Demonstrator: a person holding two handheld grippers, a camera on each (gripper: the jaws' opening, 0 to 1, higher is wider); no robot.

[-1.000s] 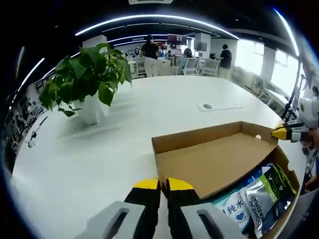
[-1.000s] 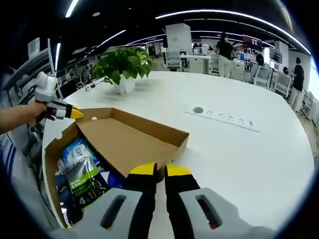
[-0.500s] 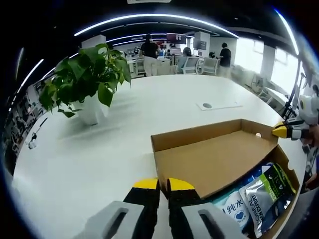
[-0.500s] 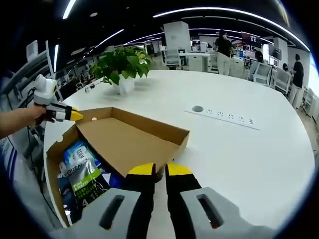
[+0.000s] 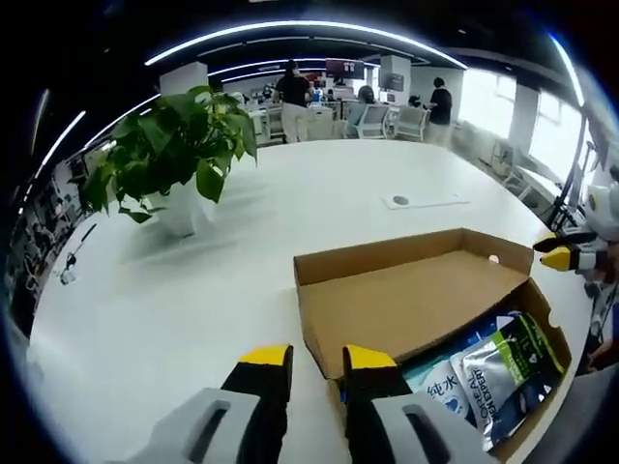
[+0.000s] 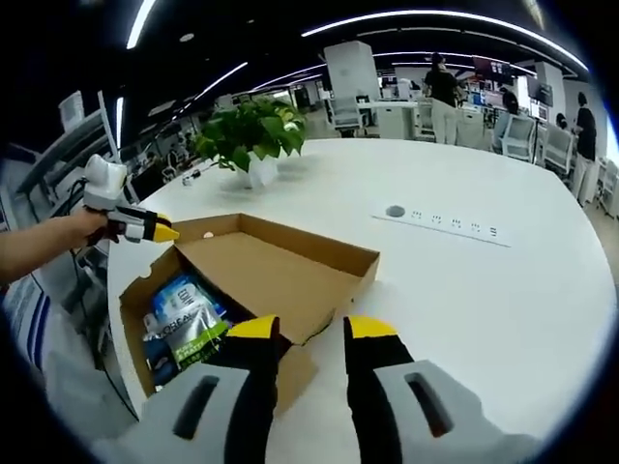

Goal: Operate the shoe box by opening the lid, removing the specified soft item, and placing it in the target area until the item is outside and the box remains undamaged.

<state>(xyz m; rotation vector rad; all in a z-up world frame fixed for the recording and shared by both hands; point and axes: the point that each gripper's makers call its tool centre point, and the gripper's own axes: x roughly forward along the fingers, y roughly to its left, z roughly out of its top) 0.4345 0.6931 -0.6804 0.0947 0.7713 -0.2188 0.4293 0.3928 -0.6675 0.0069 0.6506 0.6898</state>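
Note:
The brown cardboard shoe box sits on a white table with its lid folded back, inner face up. Soft packets in blue, green and silver lie inside the uncovered part. My left gripper is open, its yellow-tipped jaws straddling the lid's near corner without touching it. The right gripper is also open at the lid's near edge. In the left gripper view, the right gripper hovers by the box's far right corner. The left gripper, held by a hand, is by the box's left corner.
A potted green plant stands on the round white table. A socket panel is set into the tabletop beyond the box. Chairs, desks and people fill the office behind. The table edge runs close to the box.
Both grippers' jaws, close together at the lid's edge before, have spread apart. Both views have drawn back a little from the box.

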